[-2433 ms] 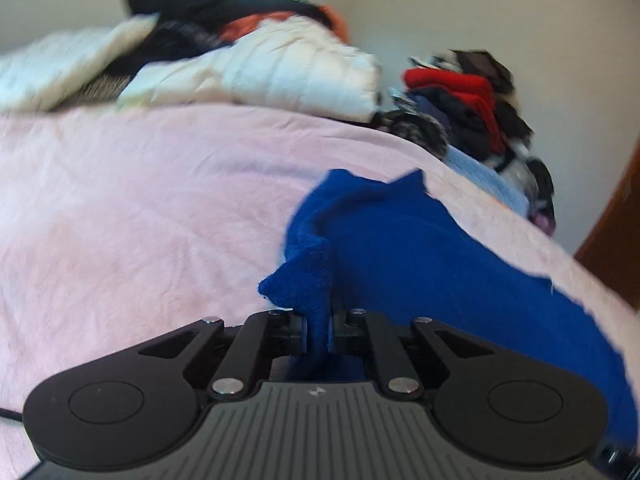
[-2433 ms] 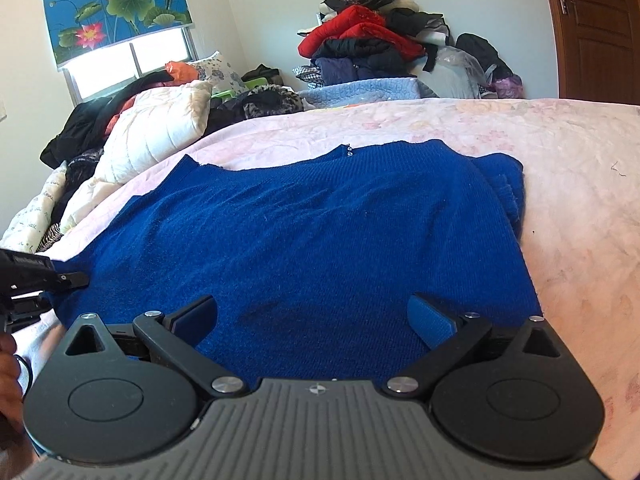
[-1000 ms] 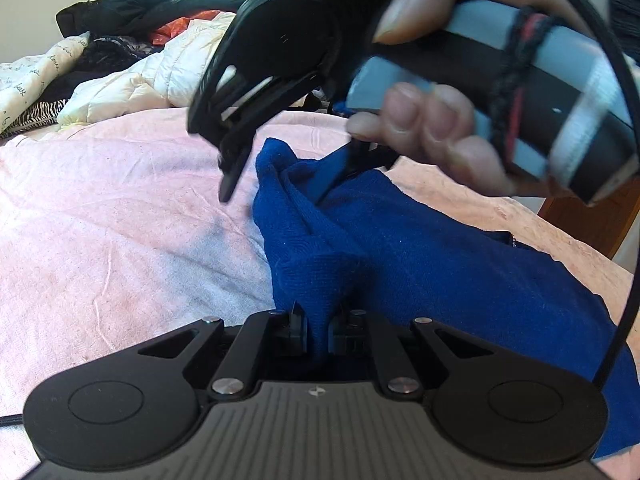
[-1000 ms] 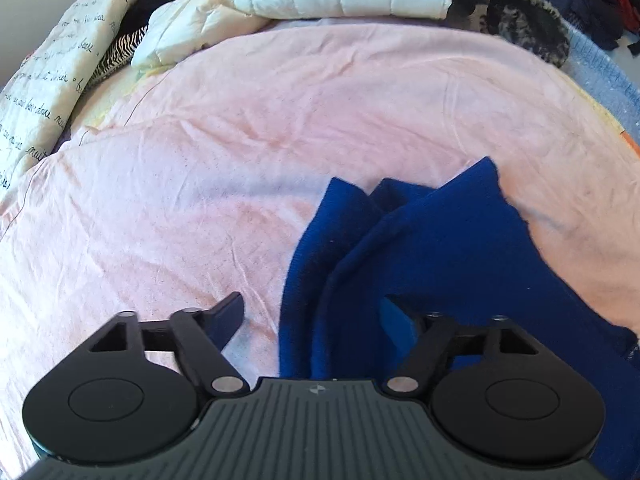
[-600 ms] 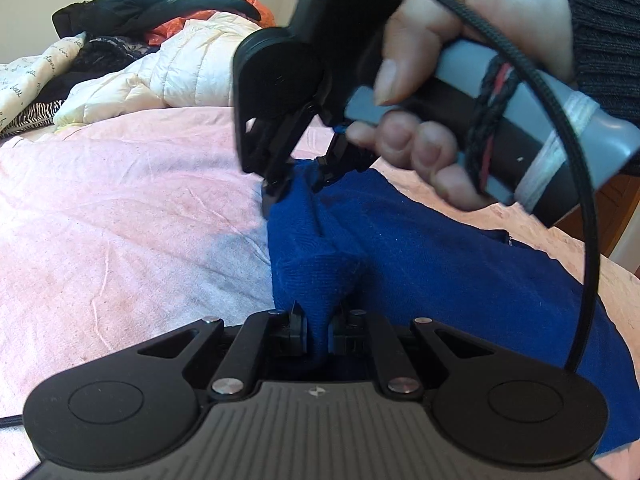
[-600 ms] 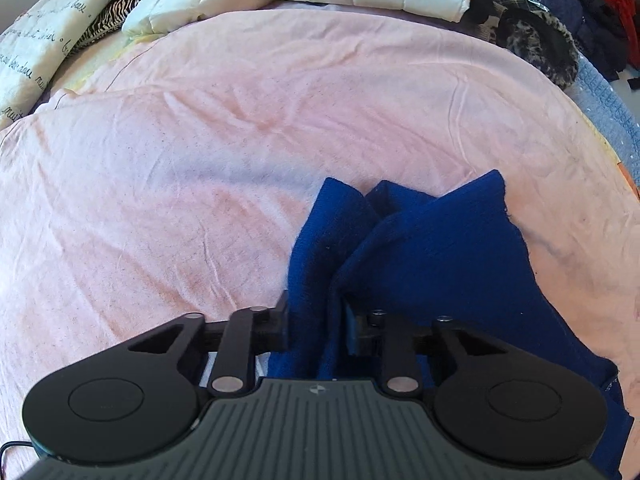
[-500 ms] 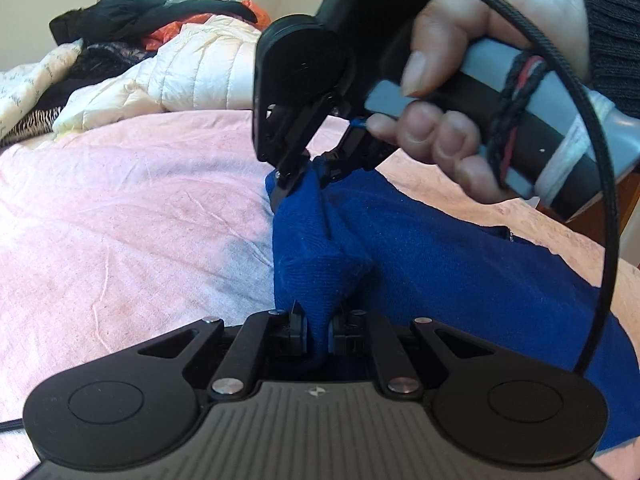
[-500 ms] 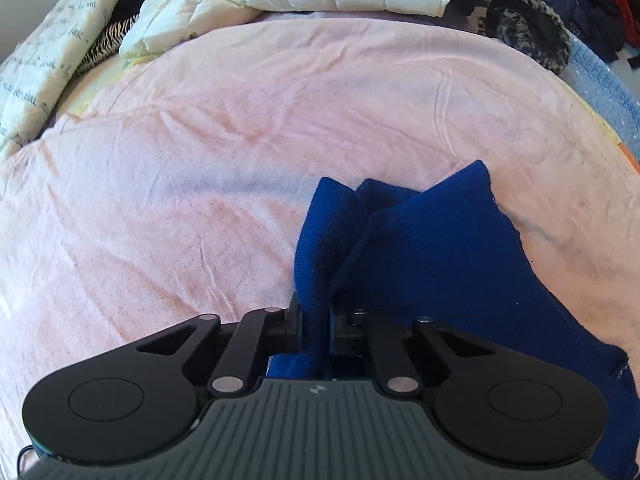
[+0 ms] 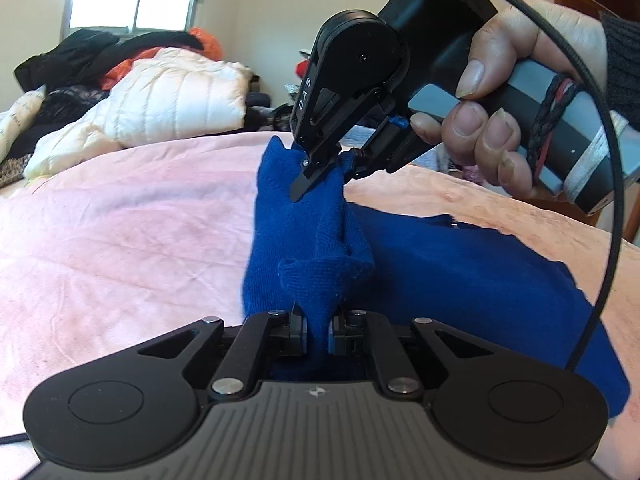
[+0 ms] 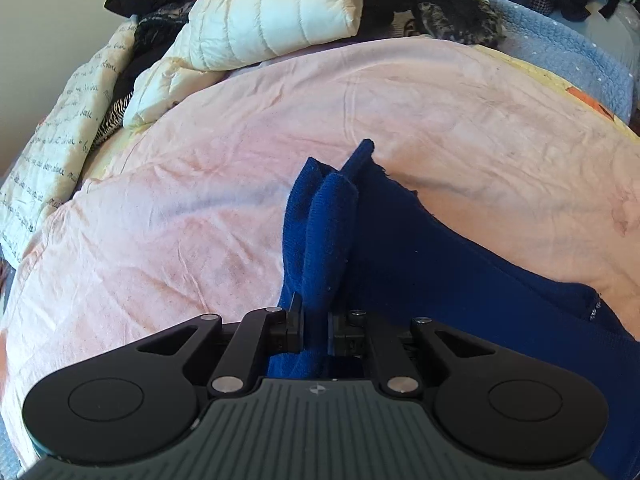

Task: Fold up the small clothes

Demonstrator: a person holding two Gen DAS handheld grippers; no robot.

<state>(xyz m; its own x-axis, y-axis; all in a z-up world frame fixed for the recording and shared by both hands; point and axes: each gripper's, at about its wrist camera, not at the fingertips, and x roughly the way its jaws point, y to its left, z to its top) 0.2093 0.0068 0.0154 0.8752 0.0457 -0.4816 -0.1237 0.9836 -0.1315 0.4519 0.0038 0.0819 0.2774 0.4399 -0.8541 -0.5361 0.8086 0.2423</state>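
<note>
Left wrist view: the left gripper [image 9: 316, 334] has its jaws pinched tight on a bunched fold of the blue sweater [image 9: 460, 264], as it did a second ago. What is new is farther along that same edge. The right gripper [image 9: 324, 178], held in the person's right hand [image 9: 516, 92], stood over the cloth with jaws apart a second ago; now they are clamped on a raised peak of the knit. Between the two grips the edge stands up off the pink bed sheet [image 9: 120, 240] as a ridge, while the rest of the sweater lies flat on the bed to the right.

Right wrist view: the right gripper [image 10: 316, 332] shows the same change from its own side. Its jaws, wide a second ago, are drawn almost together with a doubled roll of blue sweater [image 10: 460, 272] squeezed between them. The lifted corner points away toward the white quilted jacket [image 10: 276, 12] at the head of the bed.

With both ends of this edge now held, the sweater looks ready to be carried over itself for a fold; the fold itself is not yet made.
</note>
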